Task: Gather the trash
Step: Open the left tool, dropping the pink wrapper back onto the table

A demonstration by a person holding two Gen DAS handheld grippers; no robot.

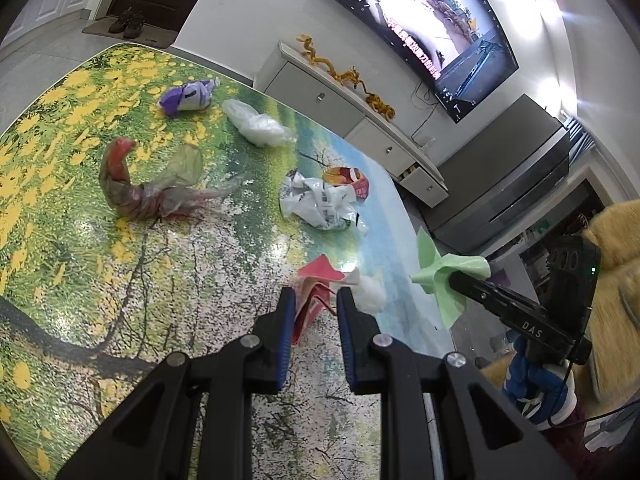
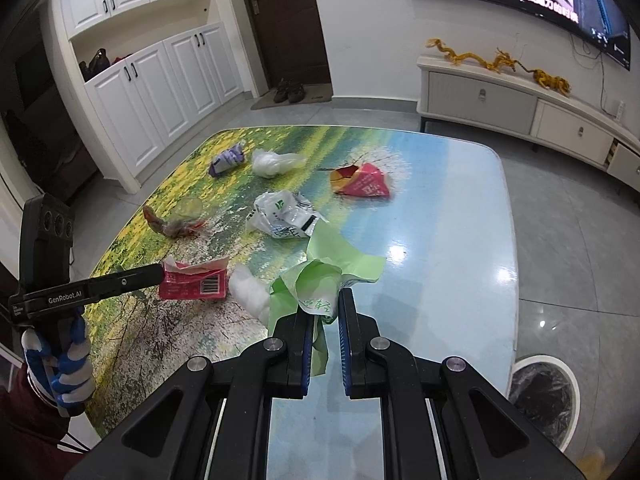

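Note:
My left gripper point(image 1: 316, 296) is shut on a pink-red wrapper point(image 1: 310, 300) with a barcode, low over the flower-print table point(image 1: 120, 280). The right wrist view shows the same wrapper point(image 2: 196, 282) held at the left gripper's point(image 2: 160, 270) tip. My right gripper point(image 2: 325, 308) is shut on a crumpled light-green bag point(image 2: 324, 276) with printed characters. In the left wrist view that green bag point(image 1: 444, 276) hangs past the table's right edge from the right gripper point(image 1: 454, 278). A white tissue wad point(image 2: 250, 290) lies on the table between the two.
More trash lies on the table: a purple wrapper point(image 2: 226, 160), a clear white bag point(image 2: 274, 164), a red-yellow carton point(image 2: 362, 184), a white printed bag point(image 2: 284, 216) and a reddish film bag point(image 2: 172, 222). A lined bin point(image 2: 544, 400) stands on the floor at the right.

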